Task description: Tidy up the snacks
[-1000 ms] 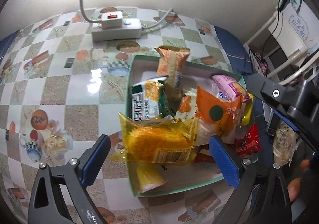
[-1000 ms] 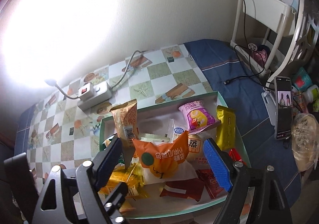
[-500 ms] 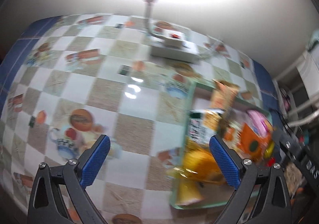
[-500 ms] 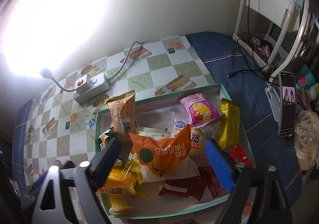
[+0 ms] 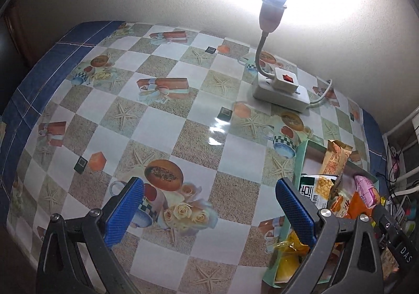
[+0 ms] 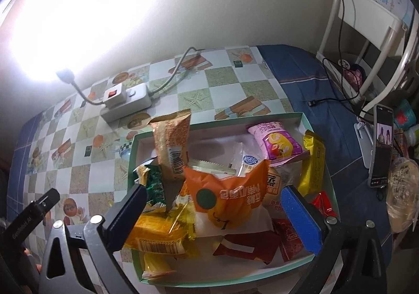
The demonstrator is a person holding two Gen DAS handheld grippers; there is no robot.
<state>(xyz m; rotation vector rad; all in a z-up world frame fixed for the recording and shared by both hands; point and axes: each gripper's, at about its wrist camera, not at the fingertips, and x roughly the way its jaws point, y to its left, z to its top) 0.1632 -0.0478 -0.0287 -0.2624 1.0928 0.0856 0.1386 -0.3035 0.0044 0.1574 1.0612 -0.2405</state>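
Jaws of the right gripper [image 6: 217, 205] are opening wide above the green box [image 6: 225, 121] of snacks, straddling the orange packet [image 6: 230, 197] without pressing it. Left gripper [image 5: 209, 205] hangs with its jaws apart and empty over the patterned tablecloth [image 5: 162, 121], the box's left edge just beside its right finger. Inside the box, a pink packet [image 6: 277, 142] lies near the far right corner and a yellow packet [image 6: 157, 233] near the front left corner. A power strip [image 6: 125, 103] sits by the table's far edge.
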